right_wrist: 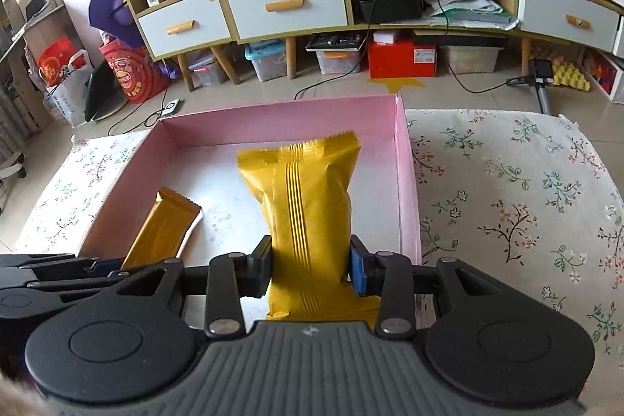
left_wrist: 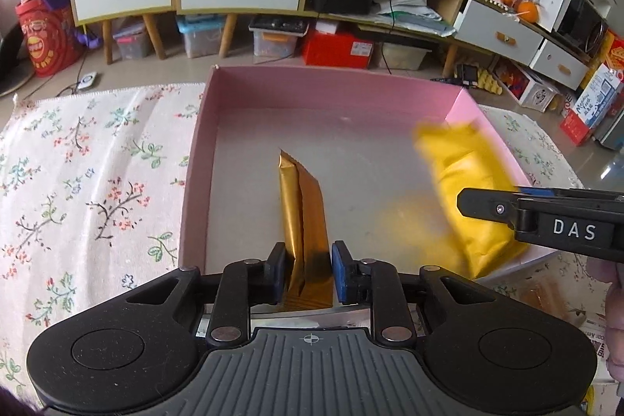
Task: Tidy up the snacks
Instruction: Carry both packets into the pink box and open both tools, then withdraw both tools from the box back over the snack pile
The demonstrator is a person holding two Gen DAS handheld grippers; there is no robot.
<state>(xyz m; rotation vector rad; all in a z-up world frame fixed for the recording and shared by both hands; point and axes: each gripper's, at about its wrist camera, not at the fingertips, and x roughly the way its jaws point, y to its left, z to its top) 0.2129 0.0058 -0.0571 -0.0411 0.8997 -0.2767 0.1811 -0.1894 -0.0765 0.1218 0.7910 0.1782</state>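
Left gripper [left_wrist: 308, 273]: black linkage arms, blue pads; jaws drawn in and clamped on the near end of the gold bar.
Gold bar [left_wrist: 302, 217]: slim, metallic foil wrapper, folded seam along its length, crimped far end; it reaches forward over the box's grey floor.
Right gripper [right_wrist: 310, 268]: same build; jaws clamped on the lower part of the yellow packet.
Yellow packet [right_wrist: 308, 205]: puffy, glossy pillow bag with ribbed centre stripes and a serrated top seal; held over the box's right half, blurred in the left wrist view, so whether it touches the floor is unclear.
Pink box [right_wrist: 405, 182]: shallow, rectangular cardboard, matte pink walls.
Cloth [right_wrist: 507, 190]: pale woven fabric with floral print, covering the bench under the box.
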